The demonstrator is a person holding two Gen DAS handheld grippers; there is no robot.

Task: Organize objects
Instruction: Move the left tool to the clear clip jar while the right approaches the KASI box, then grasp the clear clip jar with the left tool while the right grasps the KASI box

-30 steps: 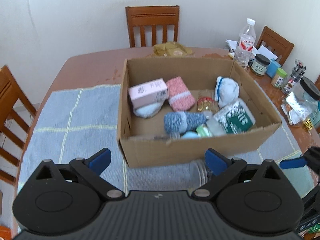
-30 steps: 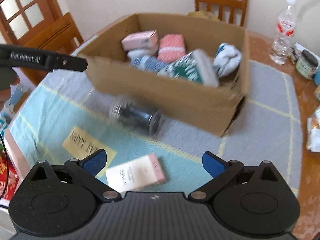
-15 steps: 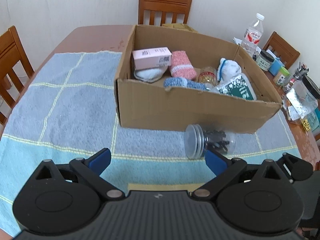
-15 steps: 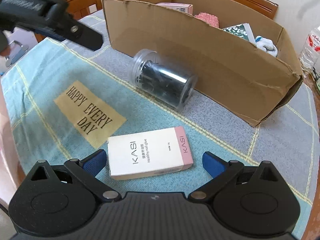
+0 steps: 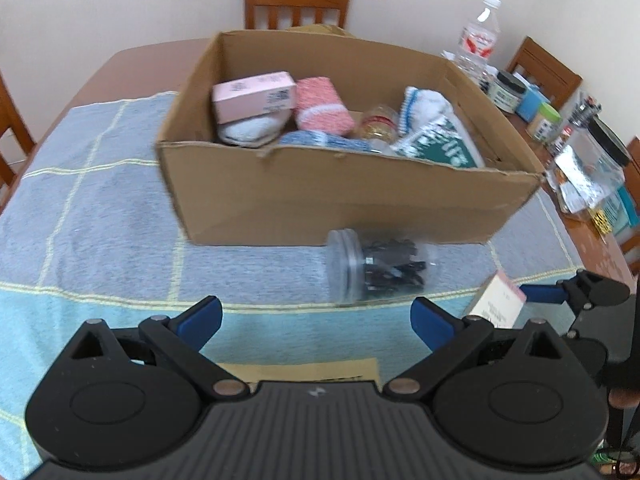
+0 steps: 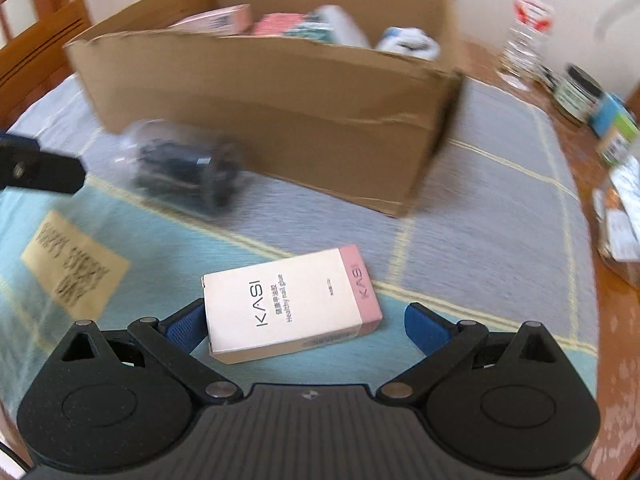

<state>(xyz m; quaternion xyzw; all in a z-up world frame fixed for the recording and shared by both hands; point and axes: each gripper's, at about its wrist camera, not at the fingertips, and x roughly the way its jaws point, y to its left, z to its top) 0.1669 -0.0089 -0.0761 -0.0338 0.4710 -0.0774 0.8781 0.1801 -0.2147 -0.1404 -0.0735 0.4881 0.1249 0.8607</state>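
Right gripper (image 6: pixel 303 322) spread wide around a flat KASI carton (image 6: pixel 290 306), not yet pinching it.

The white and pink cardboard carton lies flat on the woven blue cloth (image 6: pixel 480 208), its near end between the blue-padded fingers (image 6: pixel 426 326). Farther on, a clear plastic jar (image 5: pixel 378 266) of dark pieces lies on its side against the corrugated cardboard box (image 5: pixel 348 204). The left gripper (image 5: pixel 316 318) hangs wide open and empty near the jar.
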